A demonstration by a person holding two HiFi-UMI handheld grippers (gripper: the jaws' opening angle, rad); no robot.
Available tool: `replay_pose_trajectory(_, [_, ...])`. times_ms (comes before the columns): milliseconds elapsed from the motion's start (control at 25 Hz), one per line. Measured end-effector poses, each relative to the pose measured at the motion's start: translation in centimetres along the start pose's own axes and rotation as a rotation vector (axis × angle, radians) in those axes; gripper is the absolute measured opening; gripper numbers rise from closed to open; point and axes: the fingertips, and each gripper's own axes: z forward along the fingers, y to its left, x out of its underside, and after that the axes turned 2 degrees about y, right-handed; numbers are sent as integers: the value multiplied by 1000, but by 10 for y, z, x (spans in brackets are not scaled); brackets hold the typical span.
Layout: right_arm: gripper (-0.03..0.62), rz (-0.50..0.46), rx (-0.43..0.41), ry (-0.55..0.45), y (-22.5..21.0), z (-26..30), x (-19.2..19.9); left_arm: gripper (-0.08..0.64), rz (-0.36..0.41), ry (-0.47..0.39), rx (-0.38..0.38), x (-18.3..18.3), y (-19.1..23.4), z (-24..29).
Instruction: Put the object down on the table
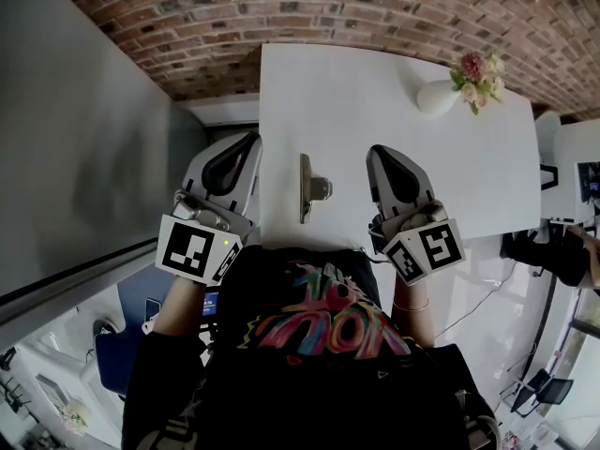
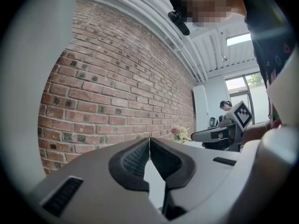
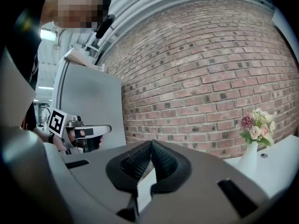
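A slim grey metal piece with a round knob [image 1: 307, 188] lies on the white table [image 1: 394, 129], near its front edge and between my two grippers. Nothing holds it. My left gripper [image 1: 250, 141] hovers at the table's left edge, left of the piece, its jaws shut and empty; in the left gripper view the left gripper [image 2: 149, 140] shows its pads meeting tip to tip. My right gripper [image 1: 376, 151] sits to the right of the piece, also shut with nothing between the pads, as the right gripper [image 3: 151, 143] shows in its own view.
A white vase [image 1: 437, 97] with pink flowers [image 1: 478, 73] stands at the table's far right. A brick wall [image 1: 309, 7] runs behind the table. A grey panel [image 1: 84, 129] stands to the left. More furniture [image 1: 562, 186] is at the right.
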Motion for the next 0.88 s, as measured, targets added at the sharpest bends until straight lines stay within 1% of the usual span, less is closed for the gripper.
replay_pose_trajectory(120, [18, -4, -6, 1, 3, -1, 0, 26, 1, 5, 5, 2, -3, -2])
replay_pose_trajectory(240, [18, -4, -9, 2, 6, -2, 2, 26, -11, -8, 6, 0, -4, -3])
replay_pose_trajectory(360, [18, -12, -13, 7, 8, -2, 4, 26, 1, 38, 15, 9, -6, -6])
replay_pose_trajectory(440, [18, -18, -15, 7, 9, -2, 5, 26, 3, 49, 16, 11, -6, -7])
replay_pose_trajectory(720, [17, -21, -7, 19, 8, -5, 8, 26, -11, 3, 8, 4, -8, -6])
replay_pose_trajectory(880, [17, -15, -6, 20, 8, -6, 10, 26, 4, 21, 13, 8, -8, -7])
